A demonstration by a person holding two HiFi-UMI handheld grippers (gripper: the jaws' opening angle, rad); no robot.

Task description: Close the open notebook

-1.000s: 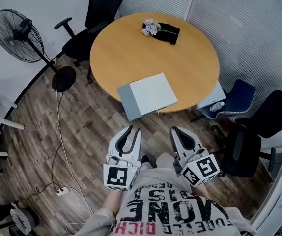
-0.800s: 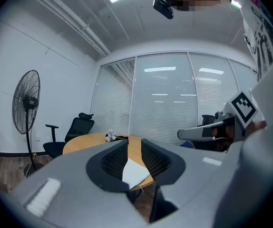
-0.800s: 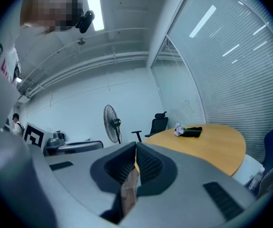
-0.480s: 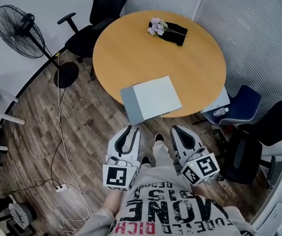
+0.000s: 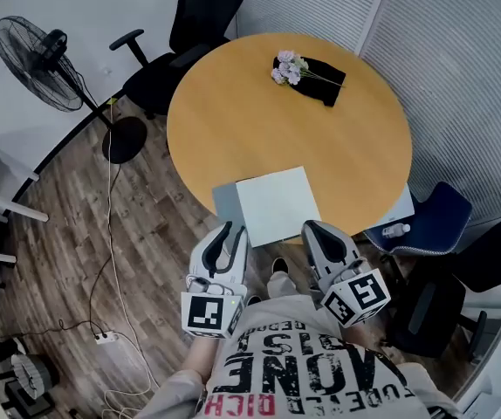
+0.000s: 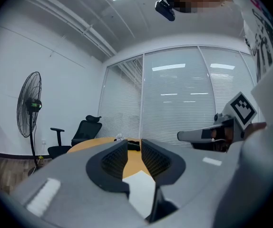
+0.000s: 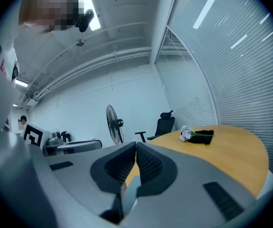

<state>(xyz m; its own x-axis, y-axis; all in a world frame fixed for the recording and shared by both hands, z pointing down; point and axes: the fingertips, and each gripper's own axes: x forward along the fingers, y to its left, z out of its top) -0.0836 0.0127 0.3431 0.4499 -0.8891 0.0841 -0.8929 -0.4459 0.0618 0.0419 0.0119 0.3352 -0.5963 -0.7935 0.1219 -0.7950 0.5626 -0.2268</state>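
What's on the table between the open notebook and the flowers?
Nothing. The head view shows only bare tabletop between the notebook and the flowers.

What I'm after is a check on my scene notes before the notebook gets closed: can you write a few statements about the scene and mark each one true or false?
1. The notebook lies open at the near edge of the round table. True.
2. The left gripper is clamped on the notebook. False: its jaws stand apart and clamp nothing.
3. The flowers lie on the far side of the table from the notebook. True.
4. The right gripper has its jaws spread wide. False: its jaws are together, with nothing in them.
5. The fan stands on the table. False: it stands on the floor, beside the table.
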